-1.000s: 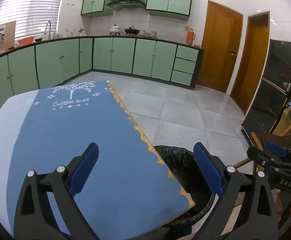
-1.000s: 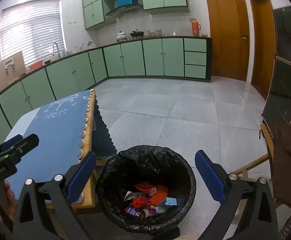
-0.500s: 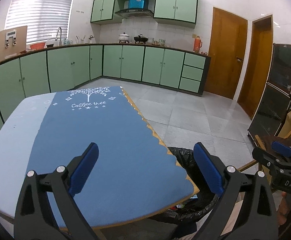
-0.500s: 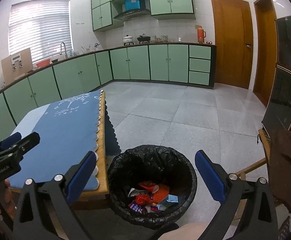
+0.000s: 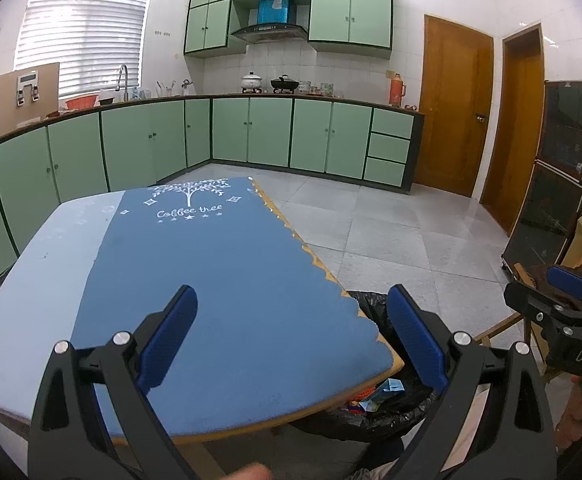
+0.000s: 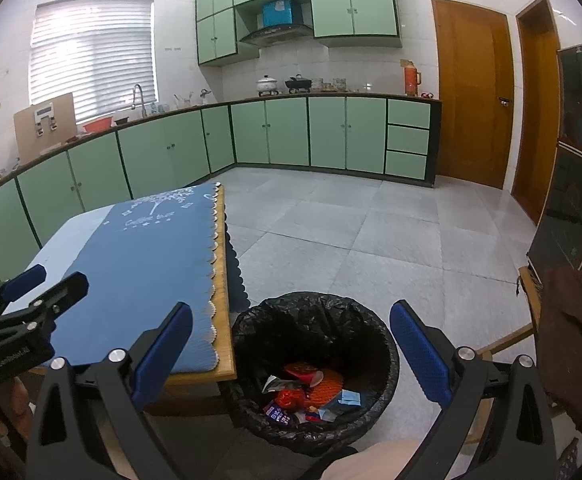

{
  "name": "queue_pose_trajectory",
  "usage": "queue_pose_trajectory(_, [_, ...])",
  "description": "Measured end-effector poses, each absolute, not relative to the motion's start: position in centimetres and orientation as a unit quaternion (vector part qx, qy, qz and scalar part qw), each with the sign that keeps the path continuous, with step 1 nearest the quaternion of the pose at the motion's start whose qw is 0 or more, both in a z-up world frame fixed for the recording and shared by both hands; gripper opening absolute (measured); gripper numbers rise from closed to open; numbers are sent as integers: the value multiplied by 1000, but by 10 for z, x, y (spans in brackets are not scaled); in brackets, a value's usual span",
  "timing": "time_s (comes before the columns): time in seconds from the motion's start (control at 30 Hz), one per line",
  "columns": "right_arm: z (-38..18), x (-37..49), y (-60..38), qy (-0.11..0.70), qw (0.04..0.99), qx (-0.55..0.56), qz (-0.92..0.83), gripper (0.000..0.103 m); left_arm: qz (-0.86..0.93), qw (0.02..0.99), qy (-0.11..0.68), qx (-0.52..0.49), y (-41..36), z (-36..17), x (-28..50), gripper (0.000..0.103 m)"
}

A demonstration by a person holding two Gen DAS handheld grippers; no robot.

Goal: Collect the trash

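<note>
A black-lined trash bin [image 6: 315, 364] stands on the floor by the table's near right corner; it holds several wrappers and an orange net [image 6: 311, 394]. In the left wrist view the bin [image 5: 375, 412] is half hidden under the table edge. My left gripper [image 5: 293, 340] is open and empty above the blue tablecloth [image 5: 219, 280]. My right gripper [image 6: 291, 354] is open and empty above the bin. No trash shows on the tablecloth [image 6: 139, 260].
Green kitchen cabinets [image 6: 291, 136] line the far walls. Two wooden doors [image 5: 455, 108] are at the right. A black case [image 5: 551, 200] and a wooden chair with a brown cloth [image 6: 571, 340] stand at the right. Grey tile floor [image 6: 371, 232] lies beyond the bin.
Both grippers have risen and pulled back; the table and the bin look lower and farther. Both stay open and empty.
</note>
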State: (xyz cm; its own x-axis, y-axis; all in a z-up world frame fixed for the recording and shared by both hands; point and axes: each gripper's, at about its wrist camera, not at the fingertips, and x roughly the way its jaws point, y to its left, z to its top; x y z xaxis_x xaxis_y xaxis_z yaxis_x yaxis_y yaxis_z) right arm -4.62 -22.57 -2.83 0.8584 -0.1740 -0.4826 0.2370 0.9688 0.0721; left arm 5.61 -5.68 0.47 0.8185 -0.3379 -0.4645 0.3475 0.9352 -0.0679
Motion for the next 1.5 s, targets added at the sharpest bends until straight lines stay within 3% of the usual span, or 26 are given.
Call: queue_pose_trajectory(1.5, [-25,-39,-214,241,965,53,-93,97,-167,960,227,2,-46,7,49,93])
